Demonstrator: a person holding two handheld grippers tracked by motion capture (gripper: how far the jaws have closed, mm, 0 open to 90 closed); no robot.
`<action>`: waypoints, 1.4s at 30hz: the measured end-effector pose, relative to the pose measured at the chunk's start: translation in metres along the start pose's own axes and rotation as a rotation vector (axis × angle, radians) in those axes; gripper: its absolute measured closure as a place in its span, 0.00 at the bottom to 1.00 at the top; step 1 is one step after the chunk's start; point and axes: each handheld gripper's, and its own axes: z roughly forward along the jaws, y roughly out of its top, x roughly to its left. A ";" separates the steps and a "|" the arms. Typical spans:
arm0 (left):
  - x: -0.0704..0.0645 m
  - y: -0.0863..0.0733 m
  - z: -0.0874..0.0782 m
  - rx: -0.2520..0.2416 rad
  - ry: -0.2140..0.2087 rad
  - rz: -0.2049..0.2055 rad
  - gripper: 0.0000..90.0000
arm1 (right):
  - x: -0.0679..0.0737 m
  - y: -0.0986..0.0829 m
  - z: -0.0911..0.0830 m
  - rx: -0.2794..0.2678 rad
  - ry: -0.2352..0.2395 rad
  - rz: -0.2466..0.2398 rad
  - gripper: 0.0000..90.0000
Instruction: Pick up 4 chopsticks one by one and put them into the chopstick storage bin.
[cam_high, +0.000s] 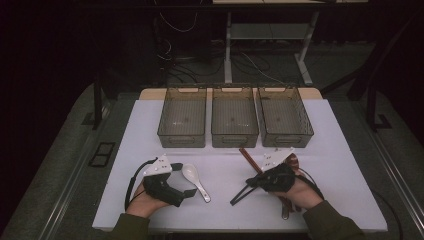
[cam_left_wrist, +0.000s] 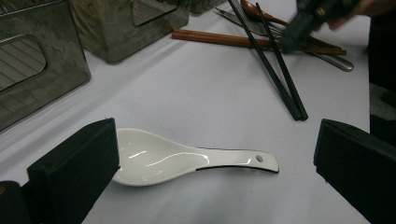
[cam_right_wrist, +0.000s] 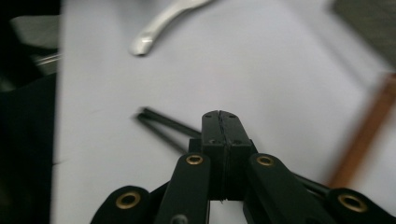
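Observation:
A white ceramic spoon lies flat on the white table. My left gripper is open, its jaws standing wide on either side of the spoon without touching it. My right gripper has its jaws pressed together over a pair of black chopsticks. The chopsticks' far ends reach toward the spoon, whose handle lies ahead in the right gripper view.
Three see-through bins stand in a row at the back of the table. Brown wooden chopsticks, a brown spoon and metal cutlery lie around the right hand.

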 end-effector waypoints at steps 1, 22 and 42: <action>0.000 0.000 0.000 0.000 0.000 0.001 0.00 | -0.005 0.001 -0.004 -0.002 -0.024 0.034 0.99; 0.001 -0.001 0.000 0.005 -0.003 0.001 0.00 | -0.069 -0.012 -0.004 0.113 -0.223 0.157 0.99; 0.001 -0.001 0.001 0.008 -0.003 0.000 0.00 | -0.060 -0.011 -0.007 0.126 -0.220 0.138 0.99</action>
